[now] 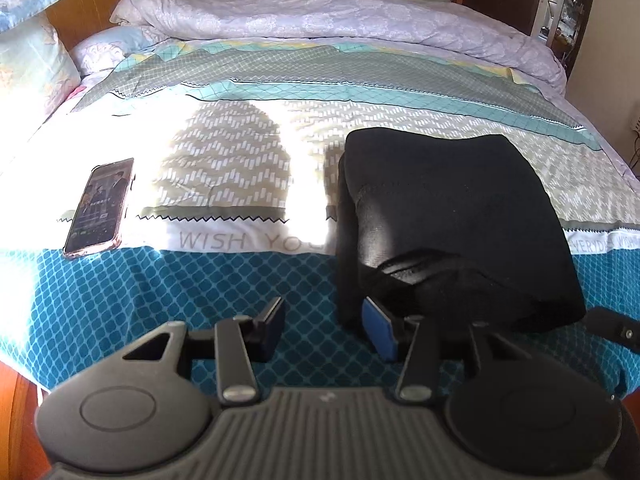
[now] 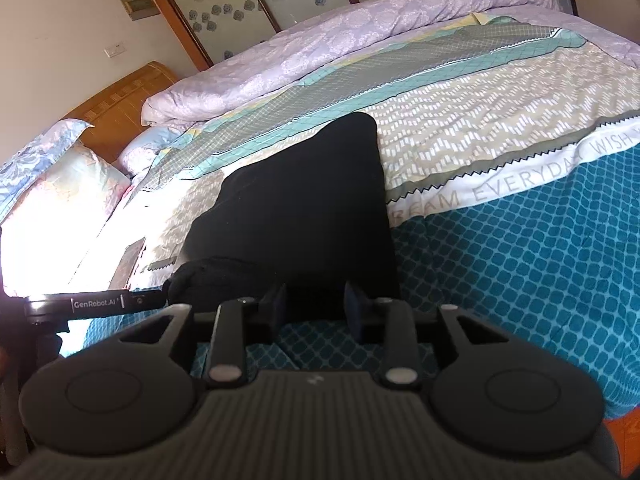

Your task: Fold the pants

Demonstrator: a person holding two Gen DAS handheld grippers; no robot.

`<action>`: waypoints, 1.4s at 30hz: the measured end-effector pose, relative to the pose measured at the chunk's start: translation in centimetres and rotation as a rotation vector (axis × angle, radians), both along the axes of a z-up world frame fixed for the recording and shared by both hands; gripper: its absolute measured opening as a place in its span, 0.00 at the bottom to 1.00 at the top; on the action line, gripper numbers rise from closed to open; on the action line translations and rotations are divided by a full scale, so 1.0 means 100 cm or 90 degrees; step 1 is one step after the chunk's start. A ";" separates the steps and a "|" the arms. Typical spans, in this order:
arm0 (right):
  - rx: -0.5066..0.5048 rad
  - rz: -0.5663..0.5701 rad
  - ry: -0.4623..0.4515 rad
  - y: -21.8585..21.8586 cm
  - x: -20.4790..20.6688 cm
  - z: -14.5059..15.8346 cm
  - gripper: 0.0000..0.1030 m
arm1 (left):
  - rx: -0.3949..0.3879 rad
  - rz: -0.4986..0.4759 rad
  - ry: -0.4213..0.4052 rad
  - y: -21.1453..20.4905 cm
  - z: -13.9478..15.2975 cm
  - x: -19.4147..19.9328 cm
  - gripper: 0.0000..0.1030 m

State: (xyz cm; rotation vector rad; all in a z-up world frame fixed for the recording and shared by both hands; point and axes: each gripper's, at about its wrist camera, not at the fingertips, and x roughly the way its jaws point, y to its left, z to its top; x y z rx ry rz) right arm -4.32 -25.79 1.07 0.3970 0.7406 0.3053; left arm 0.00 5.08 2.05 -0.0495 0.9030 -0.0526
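You held both tongs low at the bed's near edge, over the teal lattice-printed band of the bedspread (image 1: 120, 288), which reads as a pause just off the cloth rather than a grip. Your left tongs (image 1: 326, 330) stood apart and empty, their blue-padded right finger just beside the bundle's near left corner. Your right tongs (image 2: 316, 310) were likewise apart, holding nothing, facing the bundle's near edge. The black, soft knit pants (image 1: 448, 216) lay folded into a thick, roughly square stack toward the near edge, with a rumpled lump at the near left corner. The fold looked nearly finished. A pink-cased smartphone (image 1: 100, 206) lay well apart, toward the head of the bed.
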 end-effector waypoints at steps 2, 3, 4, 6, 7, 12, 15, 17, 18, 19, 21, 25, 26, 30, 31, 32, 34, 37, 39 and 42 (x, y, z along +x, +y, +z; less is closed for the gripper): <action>-0.001 -0.002 -0.003 0.000 -0.003 0.002 0.38 | 0.002 -0.003 -0.002 -0.002 0.002 -0.006 0.47; -0.001 -0.003 -0.003 0.000 -0.004 0.003 0.40 | 0.003 -0.006 -0.004 -0.002 0.003 -0.009 0.48; -0.001 -0.005 -0.001 0.000 -0.005 0.004 0.42 | 0.004 -0.007 -0.005 -0.003 0.004 -0.012 0.49; 0.001 -0.009 0.008 -0.002 -0.007 0.004 0.46 | 0.003 -0.010 -0.005 -0.005 0.005 -0.017 0.49; 0.004 -0.012 0.013 -0.004 -0.009 0.003 0.46 | 0.002 -0.012 -0.004 -0.005 0.006 -0.020 0.50; 0.019 -0.024 0.048 -0.006 -0.020 -0.002 0.47 | 0.001 -0.020 -0.006 -0.010 0.008 -0.034 0.53; 0.017 -0.014 0.058 -0.004 -0.028 -0.005 0.48 | -0.013 -0.034 -0.008 -0.013 0.010 -0.041 0.57; 0.009 -0.008 0.062 0.000 -0.033 -0.005 0.48 | -0.023 -0.049 -0.007 -0.017 0.010 -0.045 0.58; 0.009 -0.005 0.063 0.002 -0.033 -0.005 0.48 | -0.026 -0.057 -0.008 -0.019 0.010 -0.046 0.59; 0.008 -0.002 0.066 0.003 -0.033 -0.005 0.48 | -0.027 -0.064 -0.009 -0.021 0.010 -0.048 0.59; 0.006 0.002 0.068 0.005 -0.033 -0.005 0.48 | -0.026 -0.072 -0.011 -0.025 0.010 -0.050 0.59; 0.007 -0.002 0.075 0.006 -0.034 -0.006 0.49 | -0.029 -0.073 0.003 -0.026 0.005 -0.050 0.59; 0.008 -0.005 0.080 0.006 -0.033 -0.007 0.49 | -0.031 -0.071 0.007 -0.025 0.004 -0.050 0.59; 0.011 -0.011 0.089 0.006 -0.032 -0.009 0.49 | -0.027 -0.065 0.026 -0.024 -0.001 -0.046 0.59; 0.009 -0.012 0.090 0.007 -0.032 -0.010 0.49 | -0.024 -0.064 0.029 -0.024 -0.002 -0.046 0.60; 0.008 -0.013 0.092 0.009 -0.032 -0.011 0.50 | -0.023 -0.065 0.031 -0.025 -0.004 -0.045 0.60; 0.006 -0.012 0.095 0.010 -0.031 -0.012 0.52 | -0.022 -0.062 0.039 -0.025 -0.006 -0.044 0.69; -0.002 -0.012 0.096 0.013 -0.031 -0.013 0.55 | -0.017 -0.058 0.038 -0.025 -0.009 -0.045 0.84; -0.006 -0.015 0.095 0.014 -0.030 -0.014 0.60 | -0.011 -0.064 0.039 -0.026 -0.009 -0.044 0.84; -0.007 -0.022 0.102 0.013 -0.029 -0.017 0.61 | -0.009 -0.061 0.043 -0.027 -0.011 -0.044 0.87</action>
